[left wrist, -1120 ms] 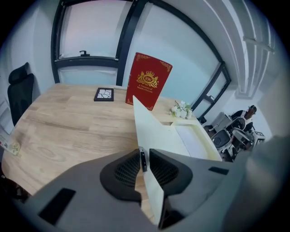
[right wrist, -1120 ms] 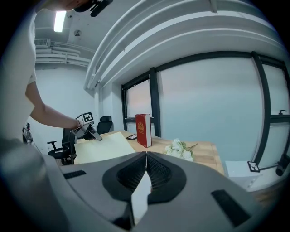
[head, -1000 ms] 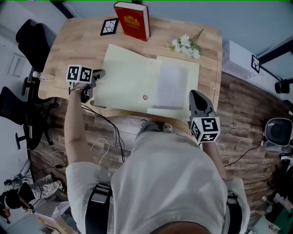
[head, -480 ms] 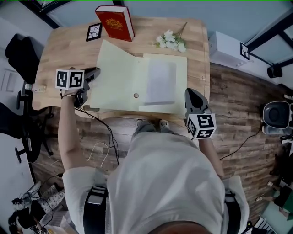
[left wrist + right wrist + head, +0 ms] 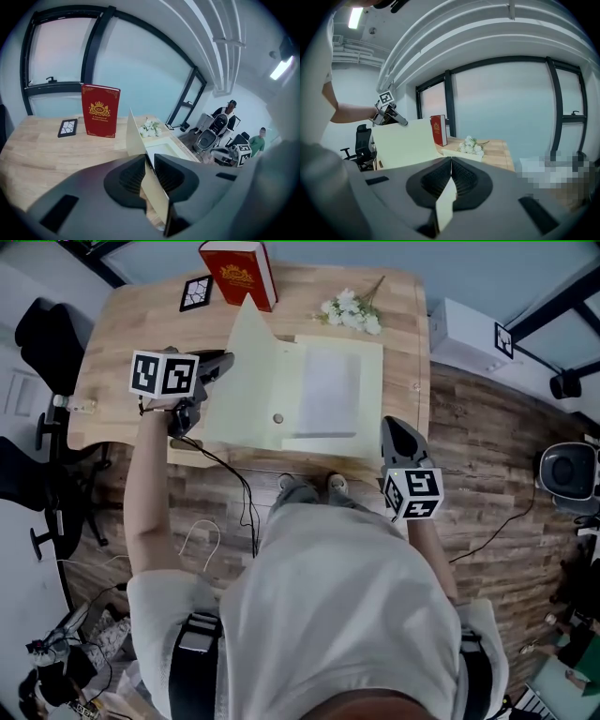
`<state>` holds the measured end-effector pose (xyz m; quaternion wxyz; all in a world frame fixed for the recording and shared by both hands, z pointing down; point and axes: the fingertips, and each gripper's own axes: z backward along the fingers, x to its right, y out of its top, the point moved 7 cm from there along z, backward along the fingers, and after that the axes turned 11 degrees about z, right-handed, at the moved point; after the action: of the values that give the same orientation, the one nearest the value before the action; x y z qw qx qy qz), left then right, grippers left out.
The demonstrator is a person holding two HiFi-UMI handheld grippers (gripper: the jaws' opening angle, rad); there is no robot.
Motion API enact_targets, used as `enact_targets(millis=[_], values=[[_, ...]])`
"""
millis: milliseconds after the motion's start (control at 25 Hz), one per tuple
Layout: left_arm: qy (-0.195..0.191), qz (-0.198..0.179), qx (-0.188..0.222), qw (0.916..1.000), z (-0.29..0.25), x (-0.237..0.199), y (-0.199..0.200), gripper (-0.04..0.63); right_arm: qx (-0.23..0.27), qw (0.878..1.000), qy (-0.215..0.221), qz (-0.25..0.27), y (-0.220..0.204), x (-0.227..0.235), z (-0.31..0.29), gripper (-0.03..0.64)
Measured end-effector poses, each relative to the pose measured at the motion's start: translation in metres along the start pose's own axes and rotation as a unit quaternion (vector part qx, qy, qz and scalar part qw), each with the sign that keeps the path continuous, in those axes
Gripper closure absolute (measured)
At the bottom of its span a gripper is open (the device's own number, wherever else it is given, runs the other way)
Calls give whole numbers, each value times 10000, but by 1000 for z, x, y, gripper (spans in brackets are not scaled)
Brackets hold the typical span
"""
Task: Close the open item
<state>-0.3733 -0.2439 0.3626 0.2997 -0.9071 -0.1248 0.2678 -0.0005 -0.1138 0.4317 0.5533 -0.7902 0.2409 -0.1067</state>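
Note:
A pale yellow folder (image 5: 328,442) lies open on the wooden table (image 5: 122,329), with a white sheet (image 5: 327,390) on its right half. My left gripper (image 5: 221,366) is shut on the outer edge of the left flap (image 5: 251,381) and holds it raised and tilted over the fold. In the left gripper view the flap (image 5: 136,137) stands edge-on between the left gripper's (image 5: 149,169) pads. My right gripper (image 5: 394,431) is shut on the folder's near right edge. In the right gripper view a pale strip runs between the right gripper's (image 5: 451,174) jaws, and the raised flap (image 5: 403,140) shows at the left.
A red book (image 5: 239,272) stands at the table's far edge beside a black patterned tile (image 5: 196,292). White flowers (image 5: 352,313) lie at the far right. A black office chair (image 5: 52,338) is left of the table and a white box (image 5: 464,334) right of it.
The left flap has gone from lying flat to standing raised and tilted toward the right. My left gripper moved right and up with it. The right gripper has stayed put.

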Motion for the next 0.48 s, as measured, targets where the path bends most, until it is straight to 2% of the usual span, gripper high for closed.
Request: enact_targets(millis=[480], values=[[-116,5,21,9999,-18,47,3,518,28,9999,-99,-39,-10,6,15,598]])
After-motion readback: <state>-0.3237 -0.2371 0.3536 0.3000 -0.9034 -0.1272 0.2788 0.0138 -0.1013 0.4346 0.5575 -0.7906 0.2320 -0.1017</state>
